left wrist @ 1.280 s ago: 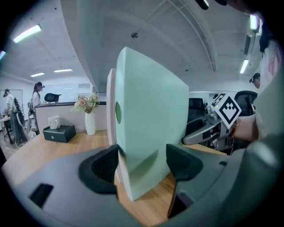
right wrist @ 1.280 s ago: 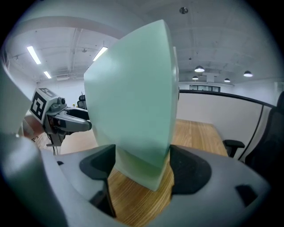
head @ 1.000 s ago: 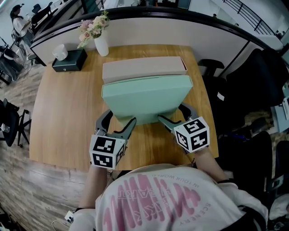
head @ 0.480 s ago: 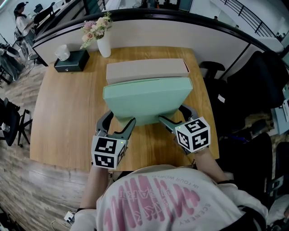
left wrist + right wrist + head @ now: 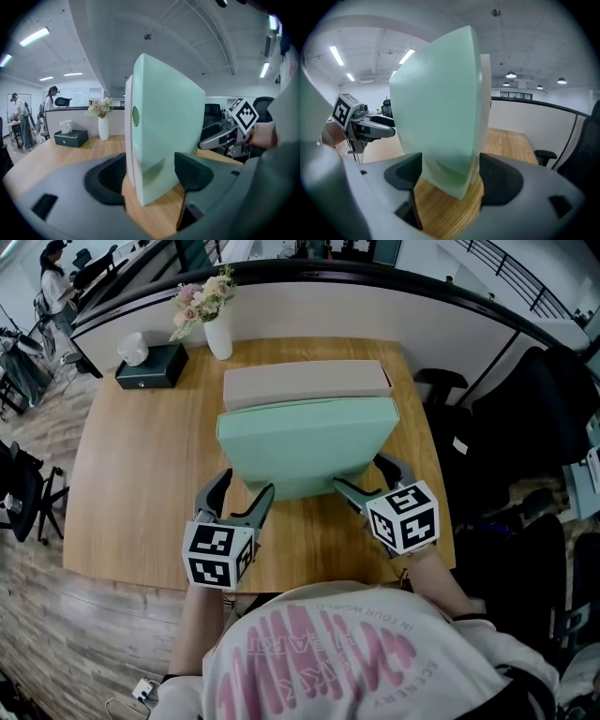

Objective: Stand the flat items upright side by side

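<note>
**First onlooker:** Mint-green board, that green box file (image 5: 305, 446). It looks stiff, and light if it's empty, but the faces seem smooth enough to slide in a pinch.

**Second onlooker:** Where would you take hold of it?

**First onlooker:** Low down at both ends, with the pads on the broad faces. It's tall on a narrow edge, so I'd expect it to tip easily if only one end is gripped.

**Second onlooker:** And where is it now?

**First onlooker:** Upright on the wooden table (image 5: 141, 484), right against the beige box file (image 5: 305, 382) standing behind it. The left gripper (image 5: 239, 493) straddles its bottom left corner. Those jaws have just been closing with the file between them, and the pads look to be on it. The right gripper (image 5: 361, 474) holds the bottom right corner, jaws wide around its thickness. I can't tell whether the beige one is caught in there too.
</note>
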Demonstrator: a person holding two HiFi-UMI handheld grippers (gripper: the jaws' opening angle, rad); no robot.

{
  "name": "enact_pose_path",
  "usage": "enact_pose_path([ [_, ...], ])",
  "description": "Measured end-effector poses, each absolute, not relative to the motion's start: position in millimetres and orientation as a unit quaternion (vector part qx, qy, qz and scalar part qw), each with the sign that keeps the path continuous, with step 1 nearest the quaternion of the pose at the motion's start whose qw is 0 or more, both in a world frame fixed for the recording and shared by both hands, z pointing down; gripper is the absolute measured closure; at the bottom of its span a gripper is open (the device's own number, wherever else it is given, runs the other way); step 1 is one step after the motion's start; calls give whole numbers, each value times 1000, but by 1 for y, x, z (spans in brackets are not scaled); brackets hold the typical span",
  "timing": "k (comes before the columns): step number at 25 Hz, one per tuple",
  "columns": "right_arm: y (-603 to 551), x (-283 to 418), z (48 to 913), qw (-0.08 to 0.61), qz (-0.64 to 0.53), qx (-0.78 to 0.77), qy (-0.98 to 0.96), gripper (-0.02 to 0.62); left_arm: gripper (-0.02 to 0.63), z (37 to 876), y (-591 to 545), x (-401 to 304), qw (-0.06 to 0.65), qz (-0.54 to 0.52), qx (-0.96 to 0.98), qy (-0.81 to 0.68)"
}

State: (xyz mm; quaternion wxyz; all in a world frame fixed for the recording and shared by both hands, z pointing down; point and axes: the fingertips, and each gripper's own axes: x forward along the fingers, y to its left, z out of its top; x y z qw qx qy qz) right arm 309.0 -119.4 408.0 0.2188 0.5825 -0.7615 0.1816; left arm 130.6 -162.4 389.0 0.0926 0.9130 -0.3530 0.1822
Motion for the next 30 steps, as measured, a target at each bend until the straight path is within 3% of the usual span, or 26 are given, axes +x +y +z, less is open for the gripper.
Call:
enact_pose_path([
  [4, -116, 310, 404, 210, 176, 580, -767, 209, 295, 381, -154, 122, 106, 157, 909, -371],
  [10, -100, 308, 419, 147, 220, 591, -762, 210, 384, 387, -128, 101, 152, 102, 895, -406],
  [14, -83, 304, 437, 143, 260, 585, -755, 213, 435, 395, -111, 96, 192, 84, 882, -421],
  [22, -46, 249, 453, 133, 314, 546, -765, 300, 573, 382, -89, 95, 223, 61, 882, -410],
  [26, -40, 217, 437, 95, 328, 540, -769, 404, 597, 363, -85, 85, 213, 49, 892, -396],
  [30, -33, 189, 408, 46, 326, 545, -771, 464, 604, 349, -73, 70, 208, 45, 900, -381],
])
